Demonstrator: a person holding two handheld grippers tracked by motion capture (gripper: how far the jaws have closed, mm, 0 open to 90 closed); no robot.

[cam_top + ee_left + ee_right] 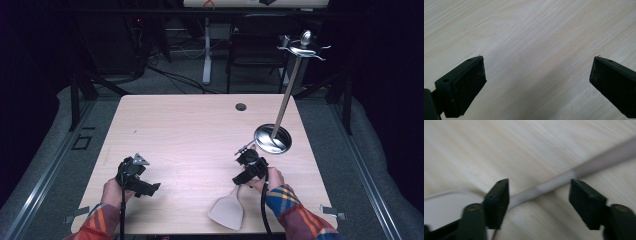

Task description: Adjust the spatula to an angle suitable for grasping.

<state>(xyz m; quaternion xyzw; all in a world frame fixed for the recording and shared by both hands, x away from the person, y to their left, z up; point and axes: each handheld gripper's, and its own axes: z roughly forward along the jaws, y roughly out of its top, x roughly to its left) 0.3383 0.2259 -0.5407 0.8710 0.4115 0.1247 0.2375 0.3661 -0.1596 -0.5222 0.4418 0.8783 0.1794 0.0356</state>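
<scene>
Holding a gripper in each hand, I've got both low at my edge of the table (200,125). Nearest me lies the spatula (227,210), pale, flat on the wood, blade toward me, handle running up and away toward my right hand.

My right gripper (246,161) sits just over that handle, near its far end. In the right gripper view the jaws stand apart w/ the grey handle (564,180) crossing the gap at a slant; neither pad presses on it, so nothing's gripped (picture's a bit smeared, but the gap on both sides is plain enough). The blade shows as a white patch at the lower left of that view.

My left gripper (137,176) is well apart from all that, over bare wood on the left side. Left gripper view: jaws spread wide, only table grain between them, holding nothing.

Further out, just beyond the right gripper, stands the metal rack (273,138): round shiny base on the table, thin pole leaning up and right to a small crown of hooks at the top. Past it, near the far edge, a small round cable hole (241,106) in the tabletop. Beyond the table, dark floor, a chair (257,42) and desk legs.
</scene>
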